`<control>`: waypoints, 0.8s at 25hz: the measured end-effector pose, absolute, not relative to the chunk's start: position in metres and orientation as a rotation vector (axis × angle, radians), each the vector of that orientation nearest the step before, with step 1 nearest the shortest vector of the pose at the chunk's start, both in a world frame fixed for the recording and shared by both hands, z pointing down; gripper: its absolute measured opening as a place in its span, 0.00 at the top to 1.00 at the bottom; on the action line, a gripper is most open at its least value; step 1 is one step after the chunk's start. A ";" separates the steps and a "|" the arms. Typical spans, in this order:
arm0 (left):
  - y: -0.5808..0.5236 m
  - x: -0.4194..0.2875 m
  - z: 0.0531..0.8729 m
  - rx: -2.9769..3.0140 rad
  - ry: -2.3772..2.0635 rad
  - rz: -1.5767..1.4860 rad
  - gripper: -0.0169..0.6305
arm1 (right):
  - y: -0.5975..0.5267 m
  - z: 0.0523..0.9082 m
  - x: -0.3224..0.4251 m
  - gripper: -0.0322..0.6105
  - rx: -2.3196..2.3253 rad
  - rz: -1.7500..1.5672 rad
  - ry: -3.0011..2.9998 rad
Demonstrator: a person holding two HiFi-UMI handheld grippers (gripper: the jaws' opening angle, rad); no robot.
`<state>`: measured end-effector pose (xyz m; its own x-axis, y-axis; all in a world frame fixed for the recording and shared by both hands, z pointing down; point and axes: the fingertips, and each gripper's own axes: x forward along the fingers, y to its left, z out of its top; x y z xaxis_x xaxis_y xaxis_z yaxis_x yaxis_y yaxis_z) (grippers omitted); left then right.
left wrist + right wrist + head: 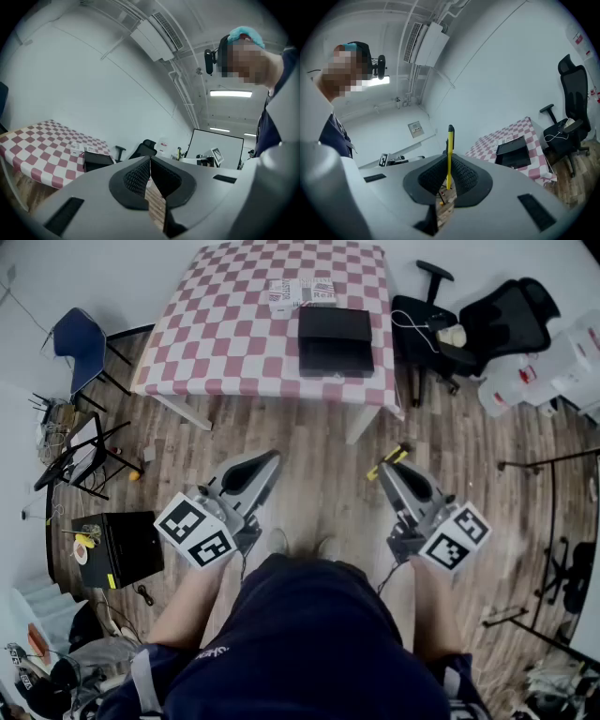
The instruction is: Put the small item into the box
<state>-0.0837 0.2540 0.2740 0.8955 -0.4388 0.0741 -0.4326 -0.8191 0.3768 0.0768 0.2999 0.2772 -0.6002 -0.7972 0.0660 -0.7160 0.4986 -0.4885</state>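
Observation:
A black box (335, 339) lies on the pink-checked table (234, 343), lid shut, also seen as a dark box (513, 152) in the right gripper view and a black box (97, 161) in the left gripper view. My right gripper (387, 467) is shut on a thin yellow item with black ends (450, 154), which sticks up between the jaws; its tip (391, 459) shows in the head view. My left gripper (272, 459) is shut with nothing in it. Both grippers hang low in front of the person, well short of the table.
White printed cartons (300, 294) sit on the table behind the box. Black office chairs (469, 329) stand at the table's right, a blue chair (82, 343) at its left. A black case (127, 547) and clutter lie on the wooden floor at left.

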 end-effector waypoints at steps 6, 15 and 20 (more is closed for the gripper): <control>0.272 -0.069 0.275 2.665 -0.661 -0.026 0.92 | 0.316 0.280 0.093 0.89 -1.302 -0.723 2.581; 0.293 -0.049 0.286 2.650 -0.699 -0.007 0.92 | 0.336 0.288 0.133 0.89 -1.289 -0.744 2.545; 0.280 -0.048 0.294 2.640 -0.710 0.002 0.92 | 0.326 0.297 0.140 0.89 -1.273 -0.780 2.540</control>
